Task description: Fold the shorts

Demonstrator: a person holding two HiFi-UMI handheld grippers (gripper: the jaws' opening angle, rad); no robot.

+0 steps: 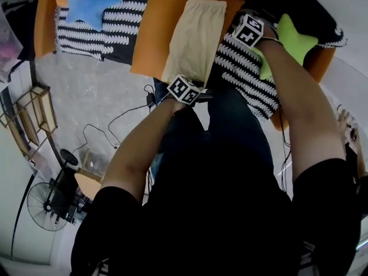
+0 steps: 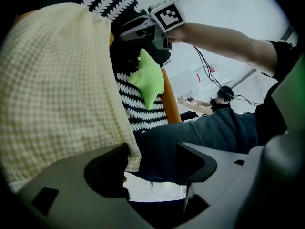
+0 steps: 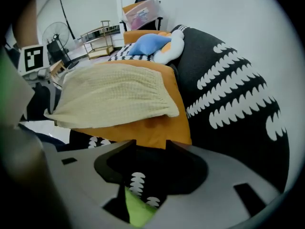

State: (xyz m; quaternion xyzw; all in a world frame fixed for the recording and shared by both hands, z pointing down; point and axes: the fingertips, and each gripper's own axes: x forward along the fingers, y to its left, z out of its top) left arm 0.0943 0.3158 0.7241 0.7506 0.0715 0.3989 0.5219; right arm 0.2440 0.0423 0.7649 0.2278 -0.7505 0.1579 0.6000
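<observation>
On an orange cushion (image 1: 152,33) lie folded, waffle-textured cream shorts (image 1: 195,39); left gripper (image 2: 153,149) and right gripper (image 3: 150,144) both show jaws apart.

Grey floor (image 1: 98,85), trailing black cables (image 1: 118,119), wooden rack (image 1: 34,114), standing fan (image 1: 46,206) — plain white walls (image 3: 200,8), black-and-white patterned sofa (image 1: 115,27)

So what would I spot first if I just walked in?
Probably the pale yellow shorts, lying on an orange cushion in the middle. Next you'd notice a green star pillow at the right and a blue star pillow at the top left.
</observation>
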